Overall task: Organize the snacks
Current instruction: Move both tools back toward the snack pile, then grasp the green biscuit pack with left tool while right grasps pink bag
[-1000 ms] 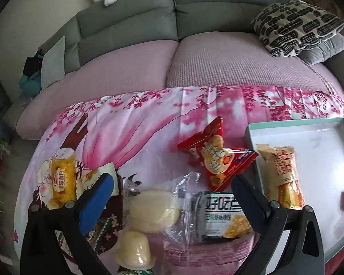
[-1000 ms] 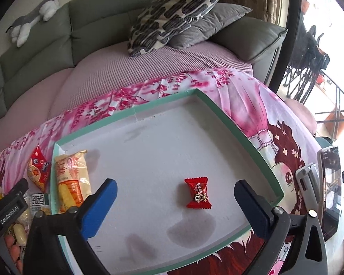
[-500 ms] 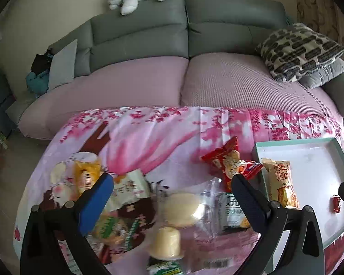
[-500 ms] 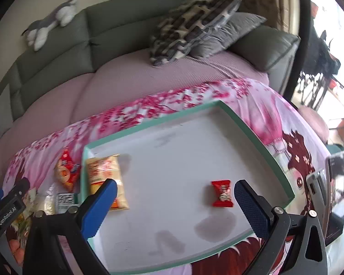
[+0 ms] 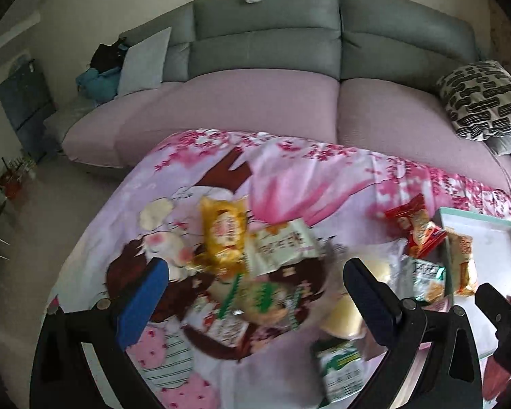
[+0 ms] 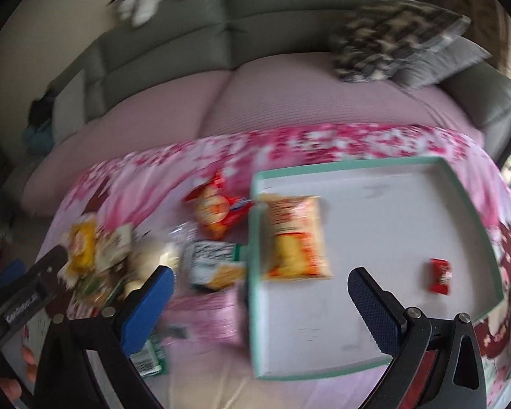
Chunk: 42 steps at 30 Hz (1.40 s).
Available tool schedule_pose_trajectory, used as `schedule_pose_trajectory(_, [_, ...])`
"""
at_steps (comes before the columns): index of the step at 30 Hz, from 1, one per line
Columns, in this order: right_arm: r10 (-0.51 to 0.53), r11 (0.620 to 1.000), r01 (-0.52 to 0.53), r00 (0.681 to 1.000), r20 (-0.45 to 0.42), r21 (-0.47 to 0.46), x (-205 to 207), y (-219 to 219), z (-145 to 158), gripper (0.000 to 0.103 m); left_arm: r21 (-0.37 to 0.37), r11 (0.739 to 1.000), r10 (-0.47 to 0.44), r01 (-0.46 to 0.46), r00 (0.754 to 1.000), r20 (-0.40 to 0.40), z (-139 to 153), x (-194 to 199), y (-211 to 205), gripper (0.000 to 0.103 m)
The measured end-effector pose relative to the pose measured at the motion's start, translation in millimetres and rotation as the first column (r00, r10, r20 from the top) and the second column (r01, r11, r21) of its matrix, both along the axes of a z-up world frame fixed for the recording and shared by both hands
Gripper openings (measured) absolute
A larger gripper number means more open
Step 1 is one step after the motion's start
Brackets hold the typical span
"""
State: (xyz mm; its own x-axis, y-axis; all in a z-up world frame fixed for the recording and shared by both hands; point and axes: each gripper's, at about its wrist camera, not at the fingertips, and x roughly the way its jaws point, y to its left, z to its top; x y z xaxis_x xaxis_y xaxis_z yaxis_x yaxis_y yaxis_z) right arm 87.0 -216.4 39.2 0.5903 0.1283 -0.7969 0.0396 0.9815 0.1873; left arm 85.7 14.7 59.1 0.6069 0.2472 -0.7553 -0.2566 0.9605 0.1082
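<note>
While both tools hang above the cloth, nothing is held; notes by item follow.

Left gripper [image 5: 255, 289]: fingers spread wide, nothing between the pads; hovers over the loose pile.
Right gripper [image 6: 260, 293]: fingers likewise spread and empty; view blurred, so fine detail cannot be read.
Tray [image 6: 473, 211]: teal-rimmed, white floor; its left wall lies between the right fingers, the rest runs beyond the right finger.
Done so far: two items are seen inside the tray. An orange bag [image 6: 294, 237] lies just ahead of the right fingers, against the tray's left wall. A red candy [image 6: 440, 276] lies outside the right finger, near the tray's right wall.
Left to do: most of the snacks. A yellow pack [image 5: 223, 231] and a white pack [image 5: 282, 243] are seen ahead of the left fingers; a green packet [image 5: 265, 301] lies between them; a pale bun [image 5: 378, 267] sits just by the right-hand finger; a red bag [image 5: 414, 225] lies beyond it, just short of the tray.
Progress: judged early, perhaps a quarter.
Next call: a pile item is likely to be taken by the left gripper; overlapping wrappers may cause a double pick.
</note>
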Motion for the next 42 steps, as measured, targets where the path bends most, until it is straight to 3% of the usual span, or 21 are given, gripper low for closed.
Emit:
schedule_pose_trajectory(4, [0.082, 0.997, -0.082, 0.997, 0.000, 0.000, -1.1, 26.8, -0.3, 0.103, -0.024, 0.999, 0.020, -0.021, 1.000, -0.021, -3.3, -8.9, 16.9, 0.102])
schedule_pose_trajectory(9, [0.132, 0.991, -0.132, 0.990, -0.043, 0.004, -0.7, 46.5, -11.0, 0.103, -0.116, 0.991, 0.057, -0.066, 0.995, -0.077, -20.7, -17.9, 38.9, 0.102])
schedule_pose_trajectory(17, [0.149, 0.988, -0.152, 0.981, -0.127, -0.020, 3.5, 61.0, -34.9, 0.103, -0.193, 0.981, -0.013, -0.024, 0.982, -0.191, -59.9, -22.2, 26.7, 0.102])
schedule_pose_trajectory(22, [0.112, 0.992, -0.120, 0.978, -0.177, -0.033, 7.2, 53.6, -49.7, 0.103, -0.248, 0.967, -0.111, 0.053, 0.967, -0.229, -75.5, -16.8, 2.7, 0.102])
schedule_pose_trajectory(31, [-0.007, 0.999, 0.002, 0.984, -0.177, -0.033, 8.3, 18.9, -49.0, 0.102, -0.334, 0.933, -0.230, 0.136, 0.938, -0.258, -91.8, -10.2, -31.4, 0.102])
schedule_pose_trajectory(38, [-0.009, 0.999, 0.003, 0.984, -0.176, -0.033, 8.8, 20.1, -47.2, 0.102, -0.302, 0.937, -0.273, 0.176, 0.908, -0.319, -107.0, -7.4, -56.0, 0.101])
schedule_pose_trajectory(40, [-0.008, 0.999, 0.002, 0.984, -0.179, -0.034, 9.0, 21.1, -48.0, 0.102, -0.309, 0.934, -0.283, 0.180, 0.900, -0.331, -112.9, -7.5, -60.9, 0.089])
schedule_pose_trajectory(41, [-0.007, 0.999, 0.000, 0.984, -0.180, -0.036, 8.7, 21.4, -48.2, 0.102, -0.320, 0.931, -0.285, 0.175, 0.896, -0.340, -115.8, -7.6, -61.4, 0.074])
schedule_pose_trajectory(42, [-0.006, 0.999, 0.000, 0.983, -0.181, -0.037, 8.9, 21.6, -48.1, 0.102, -0.315, 0.933, -0.282, 0.174, 0.896, -0.341, -117.9, -4.4, -63.5, 0.071])
